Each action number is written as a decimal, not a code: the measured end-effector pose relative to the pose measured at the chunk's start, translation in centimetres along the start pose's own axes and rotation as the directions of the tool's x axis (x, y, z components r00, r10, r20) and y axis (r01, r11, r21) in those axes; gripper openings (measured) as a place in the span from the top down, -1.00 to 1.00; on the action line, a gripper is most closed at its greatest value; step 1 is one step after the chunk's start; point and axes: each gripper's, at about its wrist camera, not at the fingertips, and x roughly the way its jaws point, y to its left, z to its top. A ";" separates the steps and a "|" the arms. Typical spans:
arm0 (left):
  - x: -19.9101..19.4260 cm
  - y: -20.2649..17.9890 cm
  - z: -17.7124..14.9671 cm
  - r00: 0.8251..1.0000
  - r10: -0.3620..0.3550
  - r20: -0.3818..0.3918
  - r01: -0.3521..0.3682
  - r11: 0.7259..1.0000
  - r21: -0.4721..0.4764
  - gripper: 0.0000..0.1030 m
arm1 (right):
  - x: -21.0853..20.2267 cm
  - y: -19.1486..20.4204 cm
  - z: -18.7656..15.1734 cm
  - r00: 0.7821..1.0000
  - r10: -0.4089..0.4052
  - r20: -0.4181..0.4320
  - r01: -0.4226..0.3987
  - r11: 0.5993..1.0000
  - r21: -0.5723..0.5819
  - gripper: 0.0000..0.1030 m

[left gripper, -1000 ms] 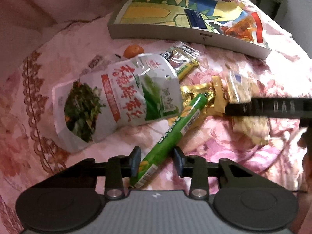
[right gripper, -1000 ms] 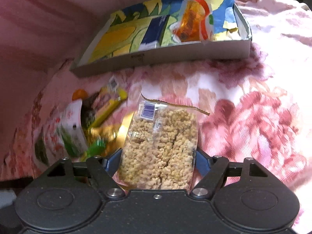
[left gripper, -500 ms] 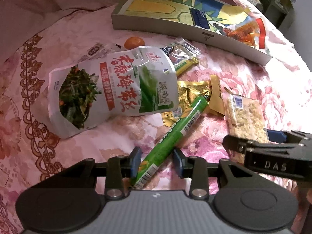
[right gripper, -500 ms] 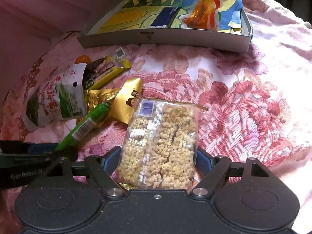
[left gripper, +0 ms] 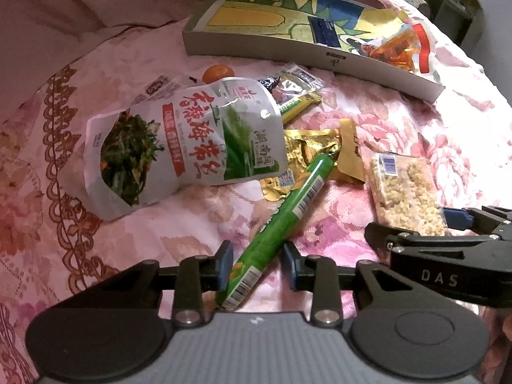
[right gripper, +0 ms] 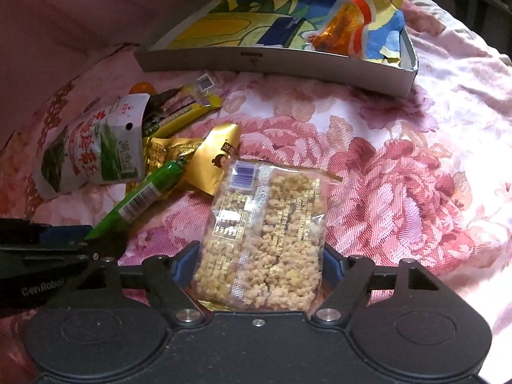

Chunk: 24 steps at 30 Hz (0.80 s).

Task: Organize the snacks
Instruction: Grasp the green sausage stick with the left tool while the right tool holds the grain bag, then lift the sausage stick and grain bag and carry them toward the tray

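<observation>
Since a second ago the right gripper has slid from mid-right to the lower right of the left wrist view, and the seaweed pouch lies flatter. From the left wrist, the left gripper (left gripper: 257, 265) straddles the lower end of a green sausage stick (left gripper: 288, 214) that runs up to the centre of the frame; its jaws are closing, the left pad against the wrapper, a sliver of cloth showing before the right one. Only this view shows the whole white seaweed pouch (left gripper: 179, 147) at centre left, with a small orange fruit (left gripper: 218, 73) above it, and the right gripper (left gripper: 425, 240) from outside, at the near end of the clear puffed-grain packet (left gripper: 406, 192). From the right wrist, that gripper's jaws are closing on the packet's two sides at bottom centre, the blue pads touching its edges. This view alone shows the far right corner of the shallow cartoon-printed box (right gripper: 288, 60) at upper centre, on the pink floral cloth (right gripper: 400, 176), with an orange sachet (right gripper: 345, 27) inside at its right end. Gold packets (right gripper: 204, 156) and a yellow bar (right gripper: 188, 108) lie in between, left of centre.
</observation>
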 end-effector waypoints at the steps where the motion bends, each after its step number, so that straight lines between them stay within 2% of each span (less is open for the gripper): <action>1: -0.2 0.0 -0.2 1.000 0.002 0.003 -0.002 1.000 -0.012 0.33 | -0.3 0.1 -0.2 1.000 -0.003 0.003 0.003 1.000 -0.007 -0.49; 5: -1.2 0.1 -0.8 1.000 -0.018 0.015 0.019 0.999 -0.046 0.50 | -1.5 -0.1 -1.1 1.000 0.001 0.031 -0.001 1.000 0.010 -0.48; 11: -2.4 0.6 -1.6 0.996 -0.086 0.034 0.089 0.989 -0.119 0.56 | -3.7 -0.8 -1.7 0.994 0.027 0.108 -0.034 0.997 0.066 -0.48; 17: -3.7 0.4 -2.3 0.986 -0.139 0.090 0.151 0.979 -0.139 0.63 | -6.1 -1.1 -1.8 0.978 0.042 0.206 -0.060 0.995 0.083 -0.48; 24: -3.8 0.6 -2.6 0.978 -0.190 0.089 0.203 0.963 -0.178 0.64 | -6.7 -1.4 -1.7 0.971 0.059 0.234 -0.082 0.992 0.091 -0.48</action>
